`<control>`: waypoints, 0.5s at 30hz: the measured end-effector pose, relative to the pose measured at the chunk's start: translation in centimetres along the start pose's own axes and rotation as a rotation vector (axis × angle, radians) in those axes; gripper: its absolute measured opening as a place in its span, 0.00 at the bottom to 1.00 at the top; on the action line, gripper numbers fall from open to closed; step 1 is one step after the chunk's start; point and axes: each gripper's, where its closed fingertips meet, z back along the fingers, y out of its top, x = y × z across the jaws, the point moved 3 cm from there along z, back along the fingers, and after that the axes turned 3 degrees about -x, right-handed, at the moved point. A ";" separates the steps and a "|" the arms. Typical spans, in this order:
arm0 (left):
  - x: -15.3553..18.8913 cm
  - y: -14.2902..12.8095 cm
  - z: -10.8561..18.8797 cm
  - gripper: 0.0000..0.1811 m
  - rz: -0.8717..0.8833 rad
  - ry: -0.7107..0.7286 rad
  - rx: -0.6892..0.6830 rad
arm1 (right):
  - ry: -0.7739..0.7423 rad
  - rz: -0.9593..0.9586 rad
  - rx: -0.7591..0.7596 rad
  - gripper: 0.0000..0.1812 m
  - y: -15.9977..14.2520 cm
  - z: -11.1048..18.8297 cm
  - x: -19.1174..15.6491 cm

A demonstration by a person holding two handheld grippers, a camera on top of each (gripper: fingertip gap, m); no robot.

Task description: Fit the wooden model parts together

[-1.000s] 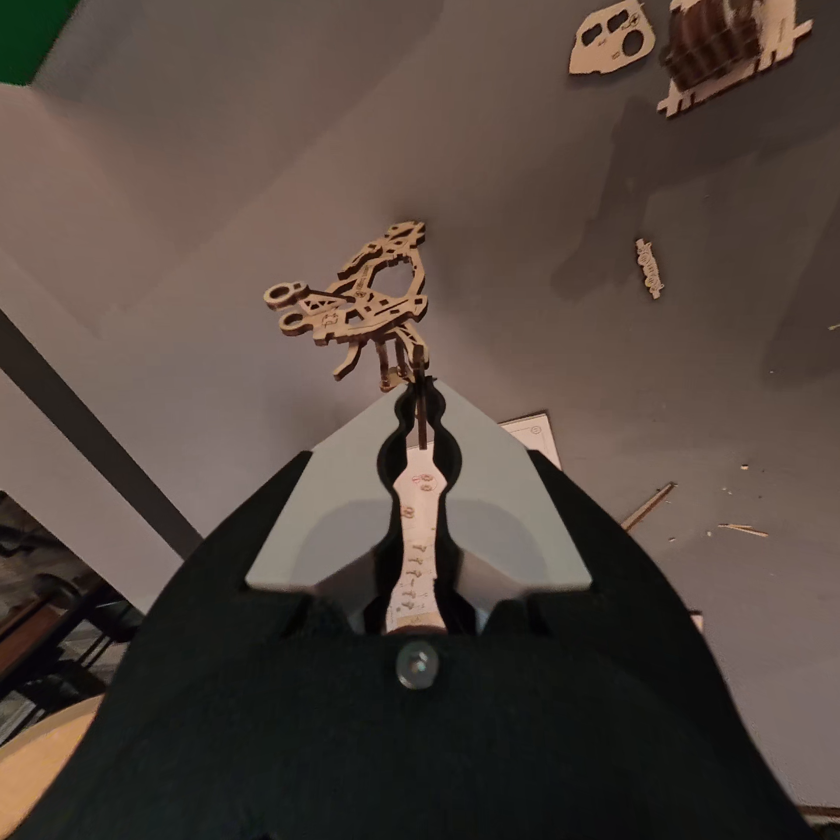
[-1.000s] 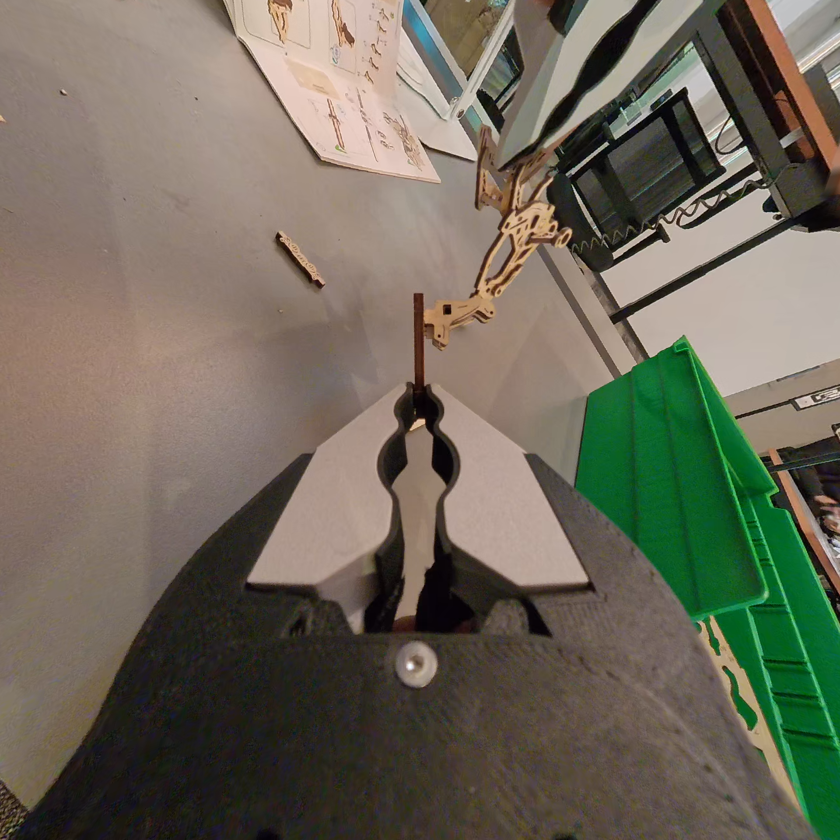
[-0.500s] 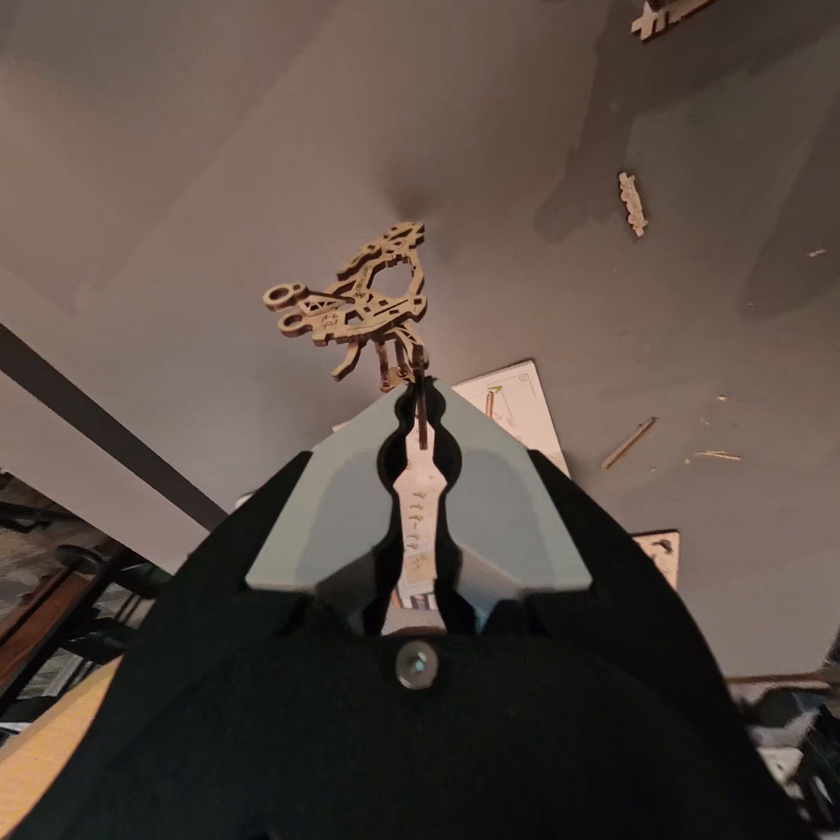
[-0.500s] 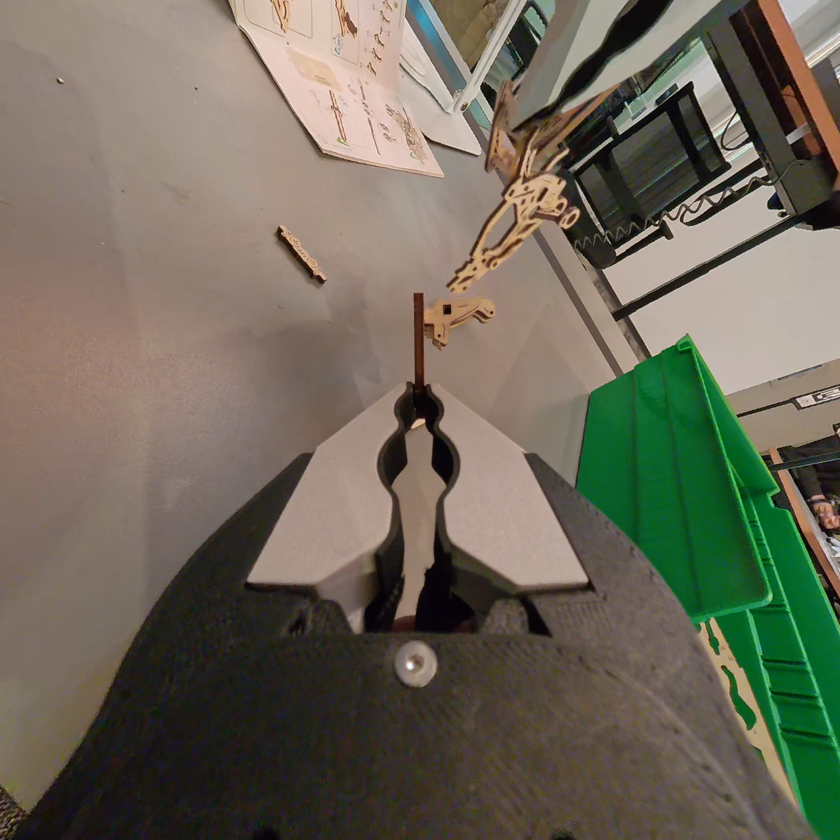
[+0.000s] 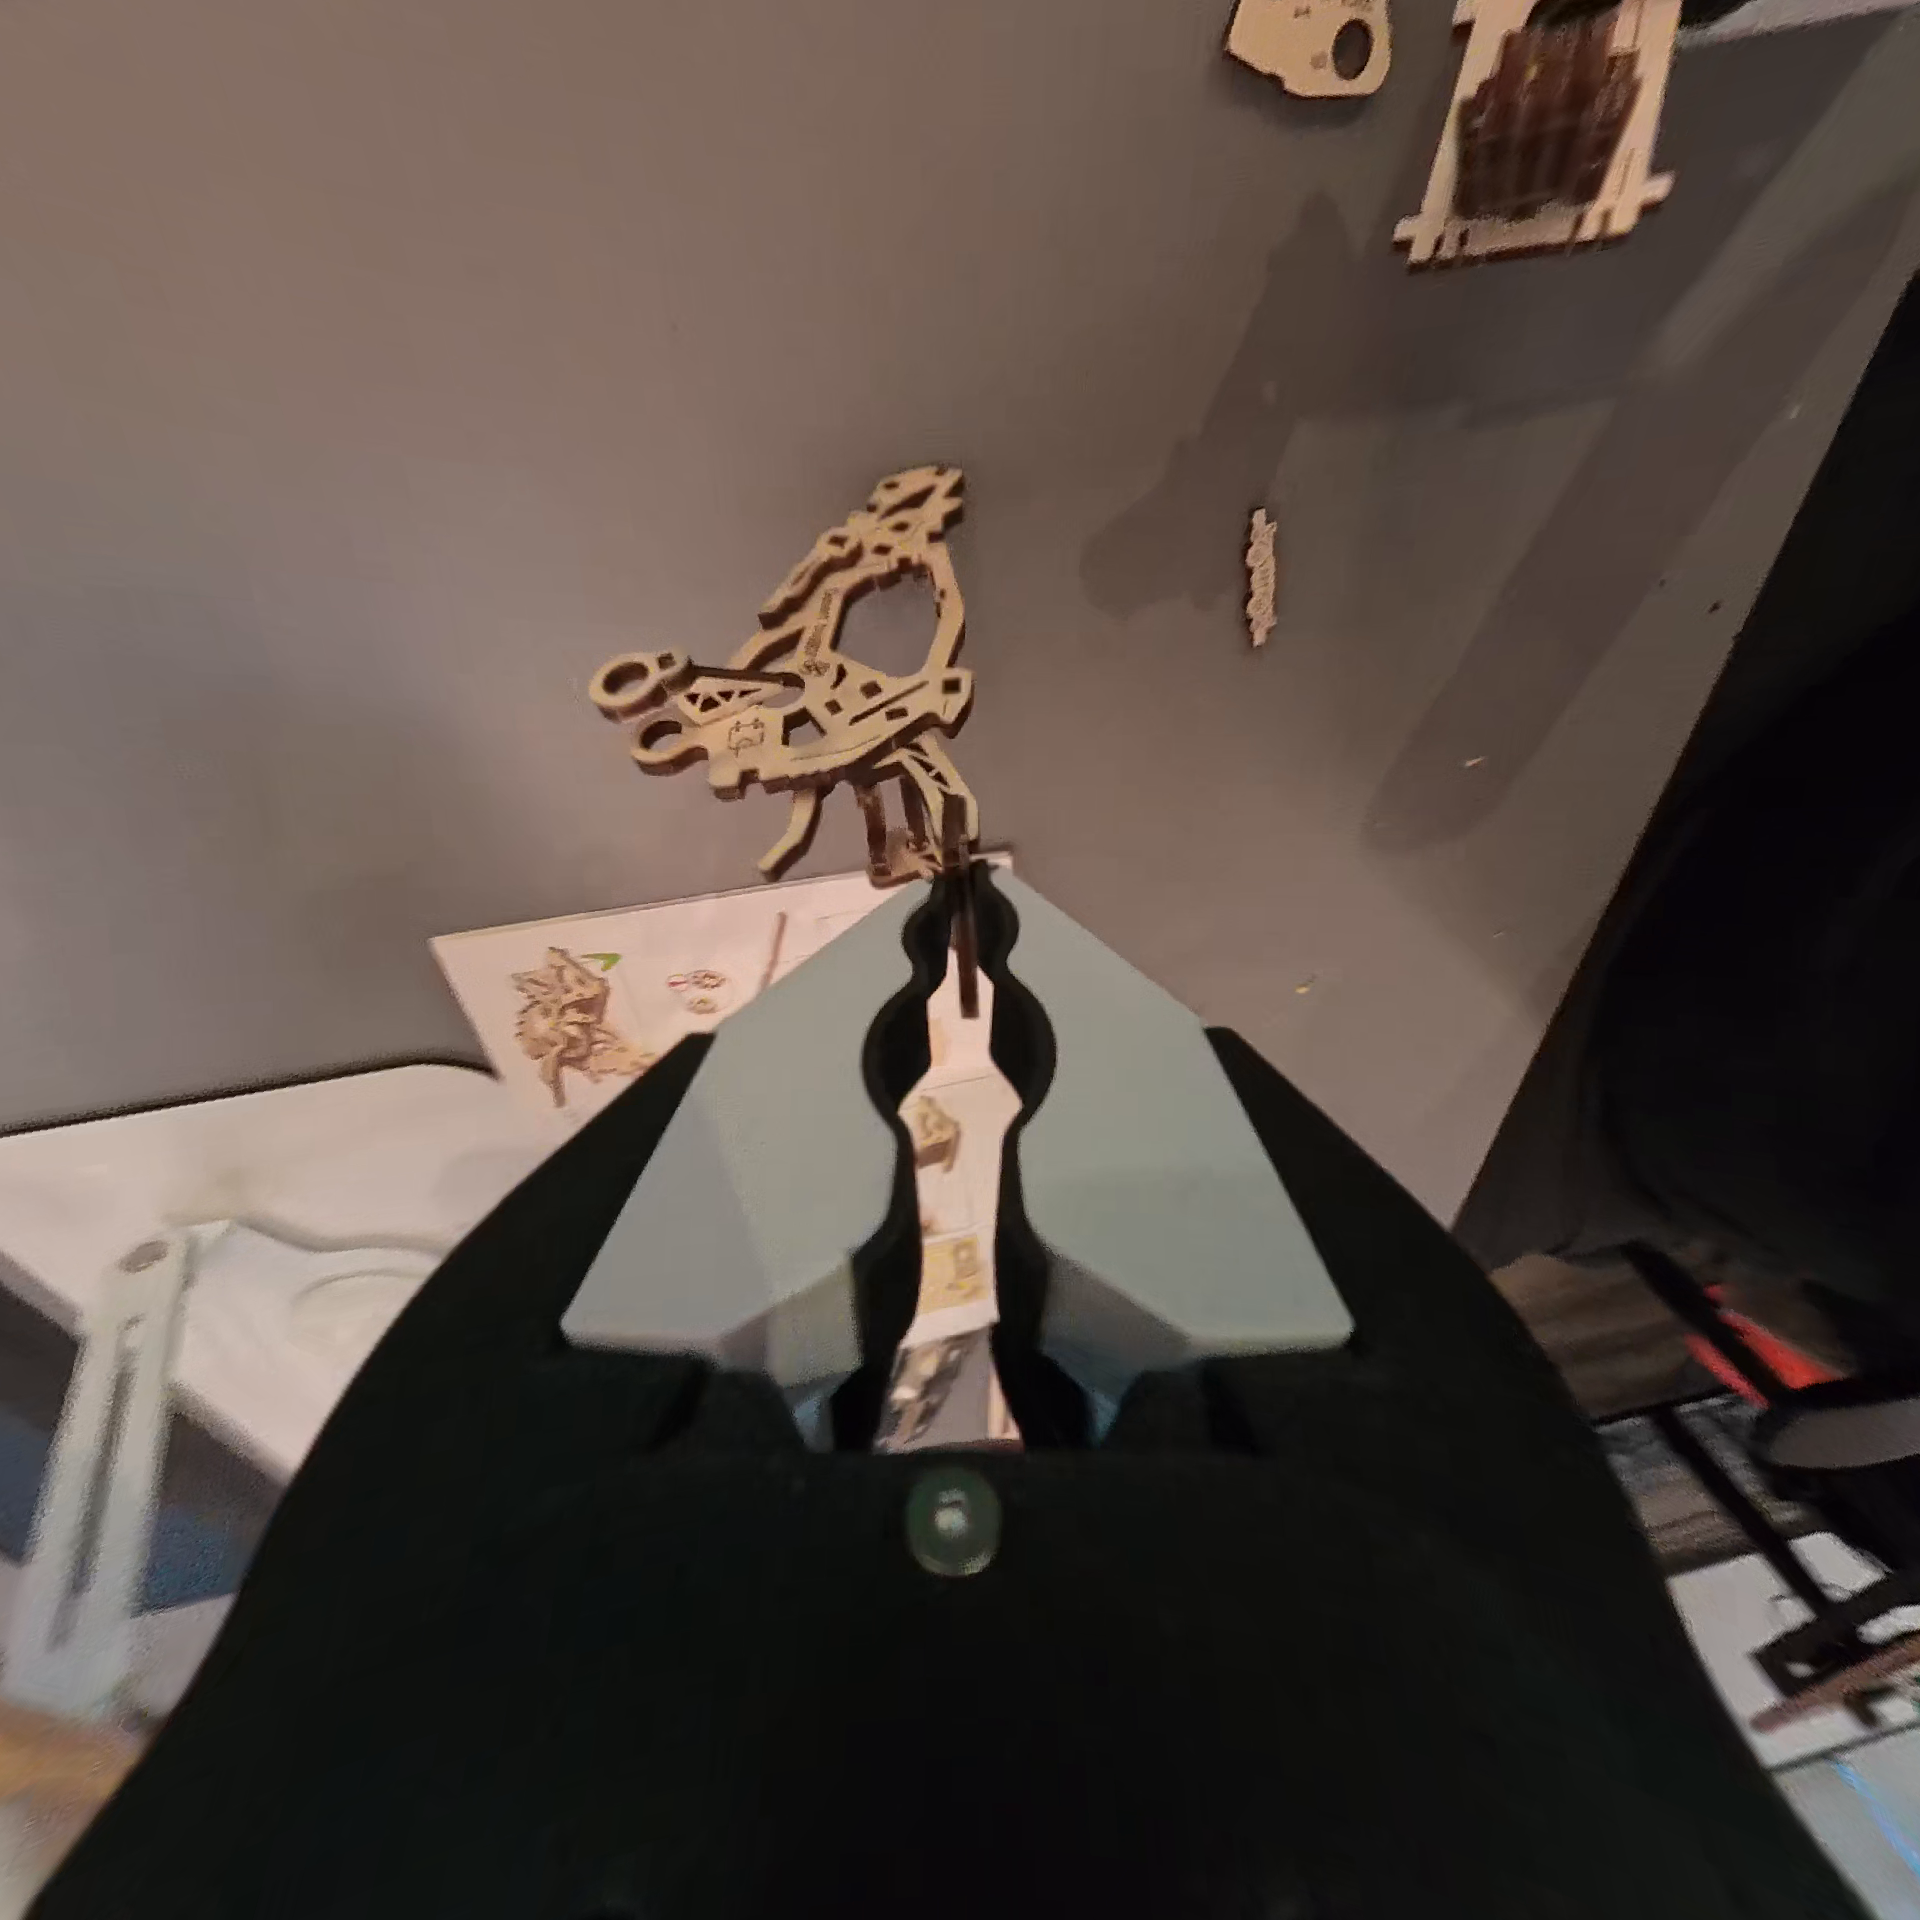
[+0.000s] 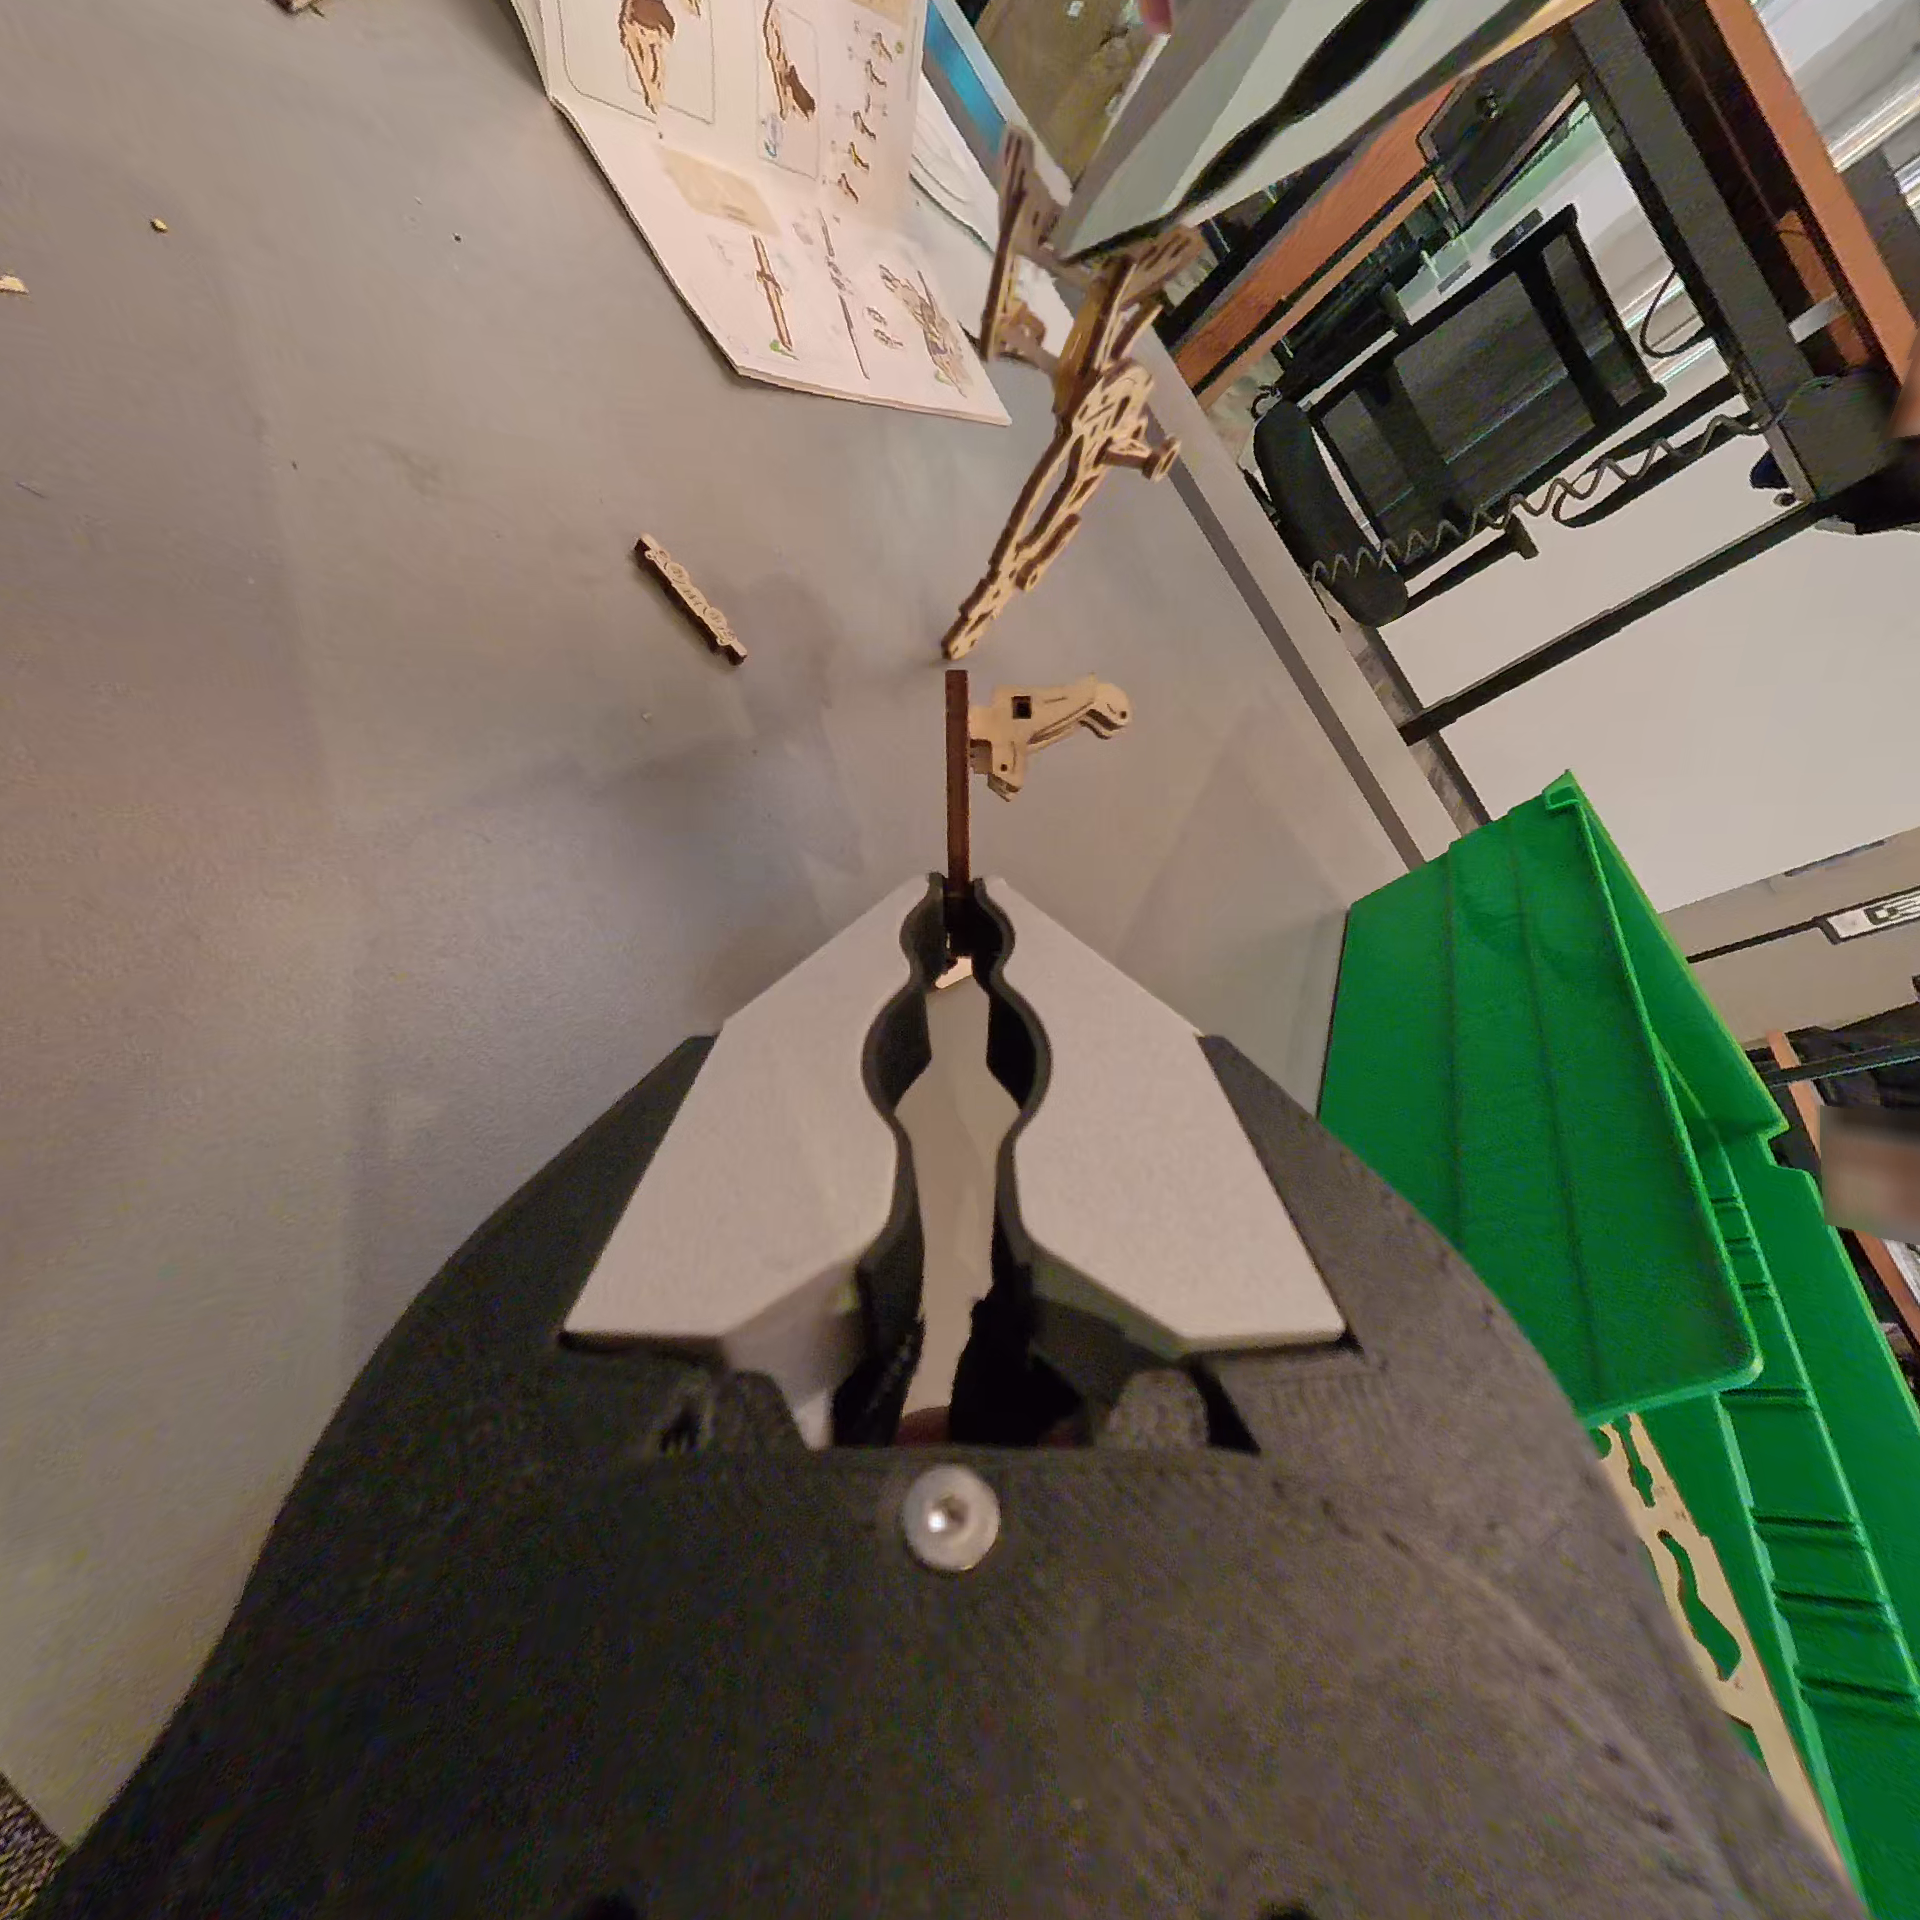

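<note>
The left wrist view is dim and warm-toned, with broad soft shadows across the flat grey surface (image 5: 520, 364) and smeared blur along its lower edges. The right wrist view is brighter and sharper, daylit from the upper right. Both bend straight lines near the borders.

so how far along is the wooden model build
Done: the left gripper grips a partly built openwork assembly. In hand: the right gripper pinches a small wooden piece, close to the assembly's tip but apart. Left: join them; a loose strip and other parts lie unused on the table.
</note>
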 end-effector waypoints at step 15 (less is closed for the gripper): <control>3.8 0.7 -4.5 0.01 0.364 -0.282 0.343 | -0.003 0.014 -0.010 0.01 -0.1 0.0 -0.1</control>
